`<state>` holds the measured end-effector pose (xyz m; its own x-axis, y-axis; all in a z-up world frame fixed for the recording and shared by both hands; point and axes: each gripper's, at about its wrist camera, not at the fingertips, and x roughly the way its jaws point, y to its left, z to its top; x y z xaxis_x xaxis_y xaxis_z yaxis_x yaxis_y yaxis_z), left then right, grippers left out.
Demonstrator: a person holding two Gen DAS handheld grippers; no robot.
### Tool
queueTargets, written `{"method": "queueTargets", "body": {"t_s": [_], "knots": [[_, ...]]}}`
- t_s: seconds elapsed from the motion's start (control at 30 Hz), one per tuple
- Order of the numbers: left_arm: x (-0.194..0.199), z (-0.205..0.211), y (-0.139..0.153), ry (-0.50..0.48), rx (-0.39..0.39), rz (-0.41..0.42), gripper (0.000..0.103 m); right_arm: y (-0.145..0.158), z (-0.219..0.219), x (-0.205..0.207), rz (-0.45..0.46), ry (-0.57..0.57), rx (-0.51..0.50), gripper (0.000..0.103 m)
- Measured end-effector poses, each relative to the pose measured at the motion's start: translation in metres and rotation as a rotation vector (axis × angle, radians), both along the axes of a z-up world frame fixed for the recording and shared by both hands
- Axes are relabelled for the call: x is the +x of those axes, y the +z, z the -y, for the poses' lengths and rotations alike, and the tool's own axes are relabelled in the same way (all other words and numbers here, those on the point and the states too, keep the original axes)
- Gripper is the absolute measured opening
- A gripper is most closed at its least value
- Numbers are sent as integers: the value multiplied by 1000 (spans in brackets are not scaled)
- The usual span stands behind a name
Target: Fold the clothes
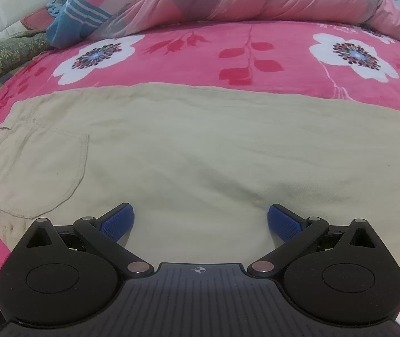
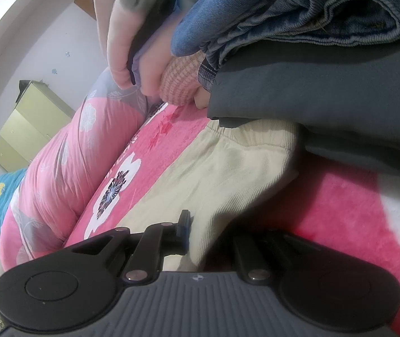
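Right up close, our left gripper (image 1: 200,220) hangs wide open over the beige trousers (image 1: 186,146), nothing between its blue pads (image 1: 117,220). Those trousers lie spread flat across the pink floral bed (image 1: 228,53), back pocket (image 1: 31,168) off to the left. Meanwhile our right gripper (image 2: 197,236) is pinched tight on a raised fold of the same trousers near the elastic waistband (image 2: 245,132), just beside the stack of clothes (image 2: 326,64). Looks like we're mid first fold. Next we'd guess the left needs to drop and grab cloth so both ends lift together, otherwise it'll bunch up.
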<state>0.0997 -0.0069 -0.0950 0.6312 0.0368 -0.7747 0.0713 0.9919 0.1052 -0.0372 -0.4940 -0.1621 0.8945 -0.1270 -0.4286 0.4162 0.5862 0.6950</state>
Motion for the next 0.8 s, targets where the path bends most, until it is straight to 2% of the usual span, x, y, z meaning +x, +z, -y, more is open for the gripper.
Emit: {"method": "queueTargets", "body": {"t_s": [0.8], "knots": [[-1, -4, -1, -13, -19, 8, 103, 0, 1, 0, 3, -1, -5, 8]]}}
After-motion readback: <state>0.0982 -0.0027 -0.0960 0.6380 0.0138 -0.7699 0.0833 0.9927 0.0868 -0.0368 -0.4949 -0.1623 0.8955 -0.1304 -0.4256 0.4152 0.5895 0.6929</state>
